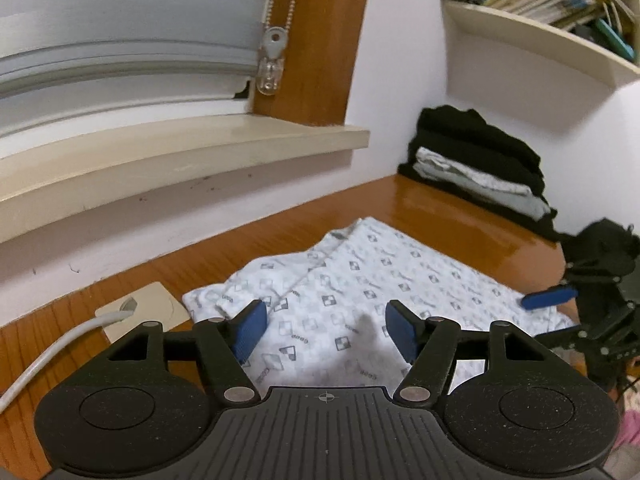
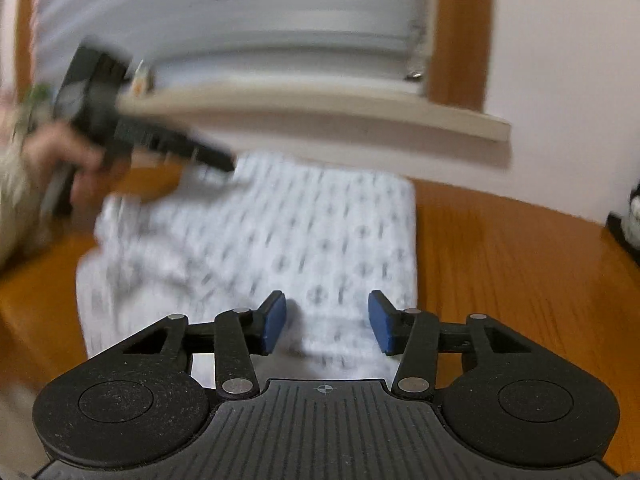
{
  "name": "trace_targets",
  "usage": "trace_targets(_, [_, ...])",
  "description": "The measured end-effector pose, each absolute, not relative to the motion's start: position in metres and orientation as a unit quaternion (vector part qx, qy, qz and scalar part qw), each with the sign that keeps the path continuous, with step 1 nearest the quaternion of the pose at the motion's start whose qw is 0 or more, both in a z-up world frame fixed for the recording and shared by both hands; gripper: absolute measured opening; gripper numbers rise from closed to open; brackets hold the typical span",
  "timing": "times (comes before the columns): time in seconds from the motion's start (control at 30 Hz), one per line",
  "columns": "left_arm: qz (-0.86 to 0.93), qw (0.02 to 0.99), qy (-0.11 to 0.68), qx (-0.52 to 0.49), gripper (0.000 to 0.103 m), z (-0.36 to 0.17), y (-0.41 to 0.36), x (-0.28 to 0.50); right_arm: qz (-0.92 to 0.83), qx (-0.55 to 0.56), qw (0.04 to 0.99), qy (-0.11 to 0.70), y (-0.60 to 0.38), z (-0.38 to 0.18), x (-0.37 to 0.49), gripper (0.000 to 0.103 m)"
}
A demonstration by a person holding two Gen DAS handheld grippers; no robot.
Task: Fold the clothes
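1. Blue pads on the left gripper (image 1: 326,330) stand well apart, nothing pinched between them; patterned cloth lies below the gap.
2. Right gripper (image 2: 327,322) also has its blue pads apart, nothing clamped, hovering over the near edge of the garment; this view is motion-blurred.
3. White patterned garment (image 1: 360,280) lies partly folded on the wooden table (image 1: 460,216), grey square print, right side a straight folded edge in the right wrist view, left side rumpled.
4. In the left wrist view the right gripper's blue fingertip (image 1: 550,298) shows at the garment's far right edge.
5. In the right wrist view a person's hand (image 2: 68,160) holds the left gripper at far left, above the garment's rumpled corner.
6. White cable (image 1: 60,344) runs into a beige socket plate (image 1: 160,304) on the table, just left of the garment.
7. Stack of folded clothes (image 1: 480,160), black and light pieces, sits in the far corner against the wall.
8. Window sill (image 1: 180,152) and blind behind the table; bookshelf (image 1: 540,36) up right.
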State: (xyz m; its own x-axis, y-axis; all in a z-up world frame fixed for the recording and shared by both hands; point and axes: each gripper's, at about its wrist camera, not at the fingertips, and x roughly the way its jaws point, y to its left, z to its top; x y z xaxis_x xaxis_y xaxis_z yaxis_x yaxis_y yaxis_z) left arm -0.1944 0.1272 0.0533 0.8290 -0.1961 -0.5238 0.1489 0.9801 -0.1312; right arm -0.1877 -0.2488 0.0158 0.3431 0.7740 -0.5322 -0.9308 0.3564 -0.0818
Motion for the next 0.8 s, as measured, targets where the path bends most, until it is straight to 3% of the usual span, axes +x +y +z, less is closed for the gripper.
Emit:
trace_targets(0.17, [-0.058,0.949,0.31,-0.026,0.07,0.042,0.133,-0.192,0.535,-0.187,0.801,0.193,-0.259,0.03,-0.197,0.053])
trace_targets(0.8, [-0.043,0.945,0.32,-0.051,0.074,0.036,0.152,-0.188,0.659,-0.196,0.706,0.172,-0.202,0.024,-0.266,0.055])
